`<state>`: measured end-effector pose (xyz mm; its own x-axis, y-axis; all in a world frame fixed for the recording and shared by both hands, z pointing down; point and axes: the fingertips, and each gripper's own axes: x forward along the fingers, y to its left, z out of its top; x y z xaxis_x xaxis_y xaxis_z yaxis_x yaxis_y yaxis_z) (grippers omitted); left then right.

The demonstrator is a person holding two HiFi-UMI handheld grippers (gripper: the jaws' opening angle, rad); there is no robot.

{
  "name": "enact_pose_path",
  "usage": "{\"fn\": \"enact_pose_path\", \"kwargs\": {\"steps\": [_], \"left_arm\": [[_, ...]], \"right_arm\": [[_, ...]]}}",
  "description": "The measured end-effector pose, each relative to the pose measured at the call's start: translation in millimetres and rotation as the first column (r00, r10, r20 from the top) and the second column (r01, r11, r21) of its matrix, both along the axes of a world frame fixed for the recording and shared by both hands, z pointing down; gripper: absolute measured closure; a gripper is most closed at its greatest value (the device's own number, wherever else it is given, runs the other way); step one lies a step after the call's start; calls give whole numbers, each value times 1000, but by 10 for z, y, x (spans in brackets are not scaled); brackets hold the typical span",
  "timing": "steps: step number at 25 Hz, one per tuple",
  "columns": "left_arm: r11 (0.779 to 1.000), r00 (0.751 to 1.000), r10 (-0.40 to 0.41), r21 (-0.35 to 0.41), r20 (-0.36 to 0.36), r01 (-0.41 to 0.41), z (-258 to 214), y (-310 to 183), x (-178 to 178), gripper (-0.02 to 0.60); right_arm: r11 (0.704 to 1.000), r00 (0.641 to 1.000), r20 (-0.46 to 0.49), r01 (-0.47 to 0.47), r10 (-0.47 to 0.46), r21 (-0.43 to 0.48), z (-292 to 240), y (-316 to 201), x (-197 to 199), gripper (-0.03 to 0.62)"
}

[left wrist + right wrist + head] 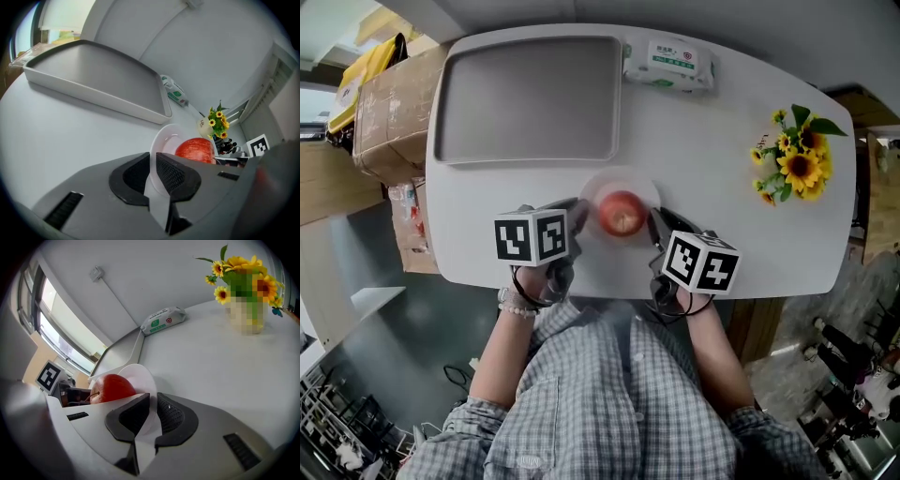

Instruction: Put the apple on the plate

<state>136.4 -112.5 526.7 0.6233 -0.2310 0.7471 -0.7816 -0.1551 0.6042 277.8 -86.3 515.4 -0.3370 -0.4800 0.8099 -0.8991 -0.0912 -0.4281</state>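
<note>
A red apple (pixel 622 214) lies on a small white plate (pixel 649 190) near the front edge of the white table. My left gripper (pixel 577 218) is at the plate's left side, and the plate's thin rim (pixel 163 138) is pinched between its black pads. My right gripper (pixel 659 231) is at the plate's right side, shut on the opposite rim (pixel 142 375). The apple (pixel 196 150) shows just beyond the left jaws, and in the right gripper view the apple (pixel 112 387) sits left of the jaws. Neither gripper touches the apple.
A large grey tray (pixel 525 98) fills the far left of the table. A pack of wipes (pixel 668 64) lies at the back. A pot of sunflowers (pixel 797 155) stands at the right. A cardboard box (pixel 389 103) sits off the table's left edge.
</note>
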Motion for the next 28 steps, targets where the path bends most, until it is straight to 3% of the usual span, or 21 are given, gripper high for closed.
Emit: {"fn": "enact_pose_path", "kwargs": {"steps": [20, 28], "left_arm": [[996, 997, -72, -52, -17, 71, -249, -140, -642, 534], [996, 997, -81, -29, -21, 80, -363, -314, -874, 534]], "right_arm": [[1000, 999, 42, 2, -3, 23, -350, -295, -613, 540], [999, 999, 46, 14, -16, 50, -466, -499, -845, 540]]}}
